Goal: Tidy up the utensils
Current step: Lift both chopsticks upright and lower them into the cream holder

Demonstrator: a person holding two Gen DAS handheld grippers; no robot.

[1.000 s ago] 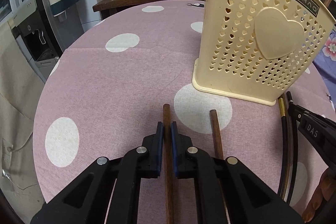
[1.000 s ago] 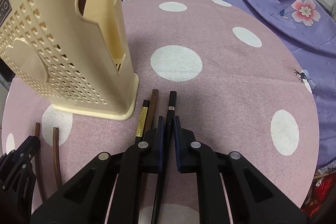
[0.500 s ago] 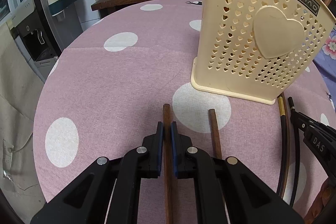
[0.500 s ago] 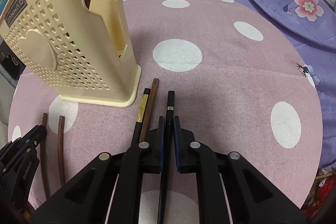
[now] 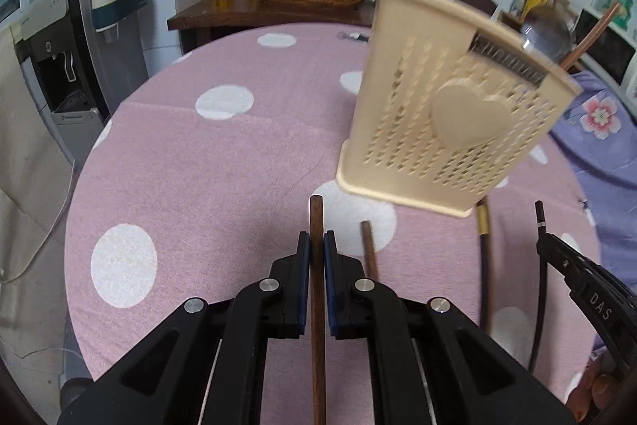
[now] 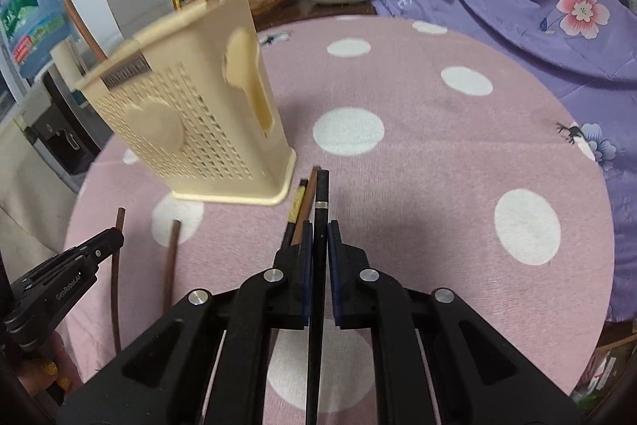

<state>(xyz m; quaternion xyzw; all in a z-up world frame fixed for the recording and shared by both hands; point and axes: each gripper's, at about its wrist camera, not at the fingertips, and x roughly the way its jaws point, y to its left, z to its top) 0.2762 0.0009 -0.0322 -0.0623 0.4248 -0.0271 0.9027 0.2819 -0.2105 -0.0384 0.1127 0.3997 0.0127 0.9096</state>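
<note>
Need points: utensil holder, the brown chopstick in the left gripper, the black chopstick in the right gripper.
utensil holder (image 5: 469, 118), left wrist view, raised heart on front.
brown chopstick (image 5: 316, 222), left wrist view, shaft near tip.
black chopstick (image 6: 321, 194), right wrist view, shaft above the silver band.

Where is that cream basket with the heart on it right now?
The cream basket stands on the pink spotted tablecloth, ahead and right in the left wrist view, ahead and left in the right wrist view, just beyond the loose chopsticks.

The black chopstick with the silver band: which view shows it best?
The right wrist view: the black chopstick runs centrally through the shut right gripper. The left wrist view shows it only thinly at the right edge.
</note>
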